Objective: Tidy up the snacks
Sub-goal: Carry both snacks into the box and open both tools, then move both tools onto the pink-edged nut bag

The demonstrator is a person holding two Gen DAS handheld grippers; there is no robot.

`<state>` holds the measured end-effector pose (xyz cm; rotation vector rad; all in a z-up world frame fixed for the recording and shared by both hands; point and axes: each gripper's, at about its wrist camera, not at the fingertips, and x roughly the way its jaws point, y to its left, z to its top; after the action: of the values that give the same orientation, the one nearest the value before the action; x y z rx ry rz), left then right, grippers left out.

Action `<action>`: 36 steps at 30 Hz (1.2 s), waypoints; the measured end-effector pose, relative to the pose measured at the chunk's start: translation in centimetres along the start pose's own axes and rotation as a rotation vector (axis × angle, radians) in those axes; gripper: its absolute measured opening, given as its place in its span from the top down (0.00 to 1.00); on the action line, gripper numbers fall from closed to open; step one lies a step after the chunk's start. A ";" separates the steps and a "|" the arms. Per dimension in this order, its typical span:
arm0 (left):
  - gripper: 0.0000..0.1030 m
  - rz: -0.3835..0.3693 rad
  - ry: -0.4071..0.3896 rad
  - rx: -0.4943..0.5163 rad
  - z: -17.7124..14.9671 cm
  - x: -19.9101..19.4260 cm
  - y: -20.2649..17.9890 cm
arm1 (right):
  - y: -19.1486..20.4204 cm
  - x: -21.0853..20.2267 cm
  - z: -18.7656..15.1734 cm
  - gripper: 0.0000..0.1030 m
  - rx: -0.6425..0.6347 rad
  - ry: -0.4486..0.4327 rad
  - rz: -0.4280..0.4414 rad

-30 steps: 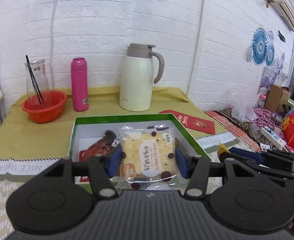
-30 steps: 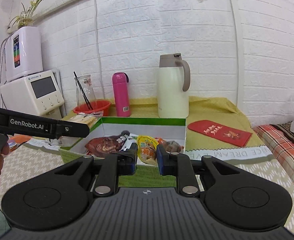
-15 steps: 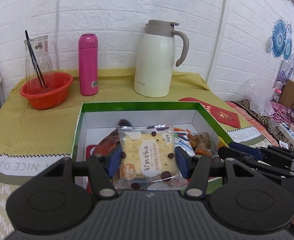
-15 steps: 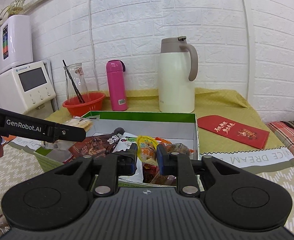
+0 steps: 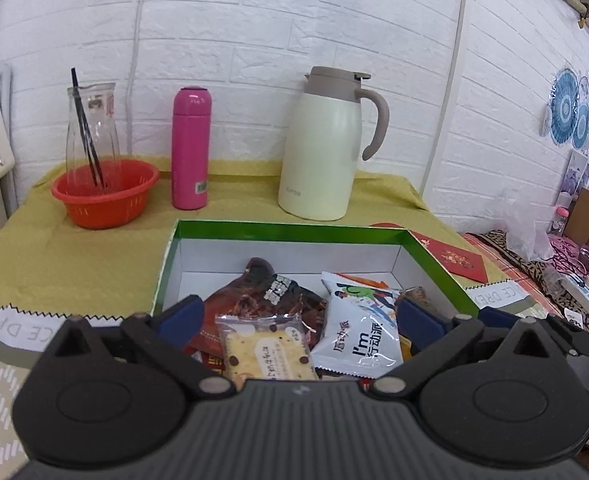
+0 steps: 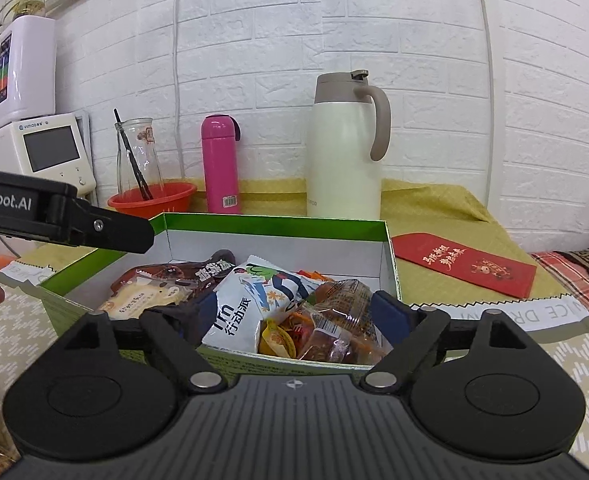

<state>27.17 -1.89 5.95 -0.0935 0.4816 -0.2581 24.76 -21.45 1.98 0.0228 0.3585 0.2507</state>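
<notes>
Over the near edge of a green-rimmed cardboard box both hand-held grippers hang with their jaws opening, spread wide and pressing on nothing. The left gripper frames a clear-wrapped biscuit packet with dark dots — it lies loose in the box between the blue pads, touched by neither. Just right of it rests a white pouch printed "I'm", and behind both a dark brown snack bag leans toward the far wall of the box.

In the right wrist view the right gripper stands over the box's near right corner. Between its spread pads lie the white pouch, a small yellow-orange packet and a clear wrapper of reddish-brown snacks; the pads look clear of them, though the right pad sits very near the wrapper. The left gripper's black arm reaches in from the left, above the box rim.

The box sits on a yellow-green cloth. Far behind it, along the white brick wall, stand an orange basket holding a glass carafe, a pink bottle and a cream thermos jug — all well apart from the box. A red envelope lies flat to the right.
</notes>
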 end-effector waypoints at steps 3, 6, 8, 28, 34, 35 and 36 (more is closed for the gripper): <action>0.00 0.002 -0.015 0.017 0.0 -1.3 -0.3 | 0.2 -0.8 0.1 0.00 0.001 0.001 -0.001; 0.00 0.003 -0.022 0.027 0.0 -3.0 -0.5 | 0.6 -2.1 0.6 0.00 -0.003 -0.014 0.005; 0.00 0.002 -0.026 0.023 0.2 -4.5 -0.7 | 1.0 -3.4 1.1 0.00 -0.006 -0.031 0.016; 0.00 0.052 0.082 -0.082 -9.3 -17.9 3.8 | 6.2 -15.8 -2.4 0.00 0.005 0.070 0.184; 0.00 0.024 0.123 -0.158 -12.4 -19.0 5.9 | 8.9 -14.2 -5.6 0.00 0.113 0.204 0.261; 0.00 0.017 0.126 -0.163 -12.6 -19.2 6.2 | 9.6 -13.8 -6.0 0.00 0.121 0.228 0.283; 0.00 0.014 0.126 -0.163 -12.7 -19.3 6.4 | 10.3 -13.3 -6.3 0.00 0.125 0.245 0.303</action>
<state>6.14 9.09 2.40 -0.2341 0.6285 -0.2112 8.05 -14.87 1.39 0.1710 0.6157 0.5334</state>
